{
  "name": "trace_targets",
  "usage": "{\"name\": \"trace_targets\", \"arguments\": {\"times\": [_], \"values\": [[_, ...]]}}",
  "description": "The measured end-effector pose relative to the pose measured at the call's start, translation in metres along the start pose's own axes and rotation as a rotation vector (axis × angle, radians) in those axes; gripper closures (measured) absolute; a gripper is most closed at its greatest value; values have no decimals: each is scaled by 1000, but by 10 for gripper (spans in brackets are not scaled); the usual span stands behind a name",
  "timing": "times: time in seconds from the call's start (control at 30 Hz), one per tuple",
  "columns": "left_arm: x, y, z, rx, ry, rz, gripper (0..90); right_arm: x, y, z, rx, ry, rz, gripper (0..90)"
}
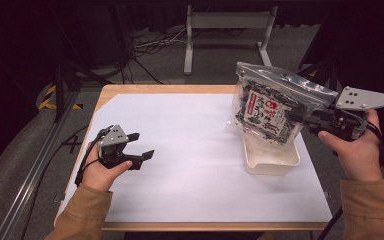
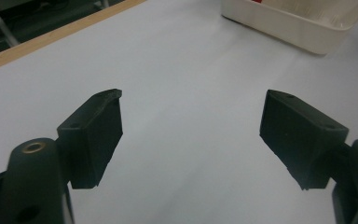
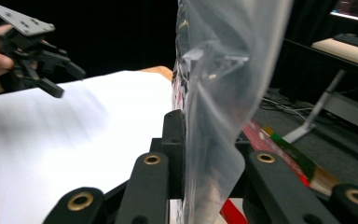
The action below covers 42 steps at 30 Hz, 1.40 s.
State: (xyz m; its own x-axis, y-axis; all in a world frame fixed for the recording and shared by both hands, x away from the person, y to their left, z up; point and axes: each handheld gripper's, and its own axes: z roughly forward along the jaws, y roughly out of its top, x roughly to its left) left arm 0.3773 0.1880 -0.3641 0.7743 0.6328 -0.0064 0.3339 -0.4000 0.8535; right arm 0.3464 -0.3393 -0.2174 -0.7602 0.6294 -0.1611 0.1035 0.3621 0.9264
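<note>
- Right gripper [image 1: 300, 119]: jaws closed on the edge of a clear zip bag [image 1: 275, 102]; in the right gripper view the plastic film [image 3: 219, 107] passes straight between the two black jaws, pinched there.
- The bag is held up off the table, hanging tilted above a white rectangular tray [image 1: 272, 162]. Its lower corner sits over the tray's far end; whether it touches the tray cannot be told.
- Bag contents: a dark, speckled fill with a red-and-white printed label facing the high camera. The seal strip along the top edge appears closed.
- Right hand [image 1: 352, 147] grasps the gripper body from below, at the table's right side.
- Left gripper [image 1: 140, 145]: jaws stand wide apart with nothing between them; the left gripper view shows bare white sheet between the pads [image 2: 95, 140].
- The left gripper hangs low over the table's left part, well apart from the bag and tray. It points toward the tray, whose corner [image 2: 303, 28] shows ahead of it.
- Left hand [image 1: 102, 167] holds that gripper; tan sleeve visible.
- Work surface: white sheet [image 1: 180, 165] on a wooden table [image 1: 165, 89].
</note>
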Motion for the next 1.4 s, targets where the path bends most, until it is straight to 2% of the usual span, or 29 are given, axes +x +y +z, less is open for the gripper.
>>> {"name": "trace_targets", "arguments": {"times": [0.1, 0.2, 0.4, 0.47, 0.5, 0.63, 0.93, 1.03, 1.4], "values": [[-1, -2, 1, 11, -3, -2, 208, -2, -2, -1, 22, -34, -13, 762], [-2, -3, 3, 18, -4, 3, 208, -3, -4, -2, 36, -50, -3, 762], [-2, -3, 2, 15, 4, 5, 197, -7, -11, -5, 55, -91, 28, 762], [-2, -3, 3, 17, 4, 4, 196, -8, -12, -6, 64, -101, 47, 762], [-2, -3, 3, 23, 0, 4, 197, -10, -13, -6, 75, -112, 72, 762], [-3, -3, 4, 24, 1, 6, 196, -12, -18, -7, 83, -135, 92, 762], [-2, -4, 3, 27, 5, 2, 196, -16, -28, -3, 100, -142, 138, 761], [-2, -4, 4, 28, 7, 0, 195, -18, -32, 0, 126, -149, 169, 761], [-3, -5, 5, 39, 3, -1, 190, -16, -40, 11, 181, -159, 165, 762]]}}
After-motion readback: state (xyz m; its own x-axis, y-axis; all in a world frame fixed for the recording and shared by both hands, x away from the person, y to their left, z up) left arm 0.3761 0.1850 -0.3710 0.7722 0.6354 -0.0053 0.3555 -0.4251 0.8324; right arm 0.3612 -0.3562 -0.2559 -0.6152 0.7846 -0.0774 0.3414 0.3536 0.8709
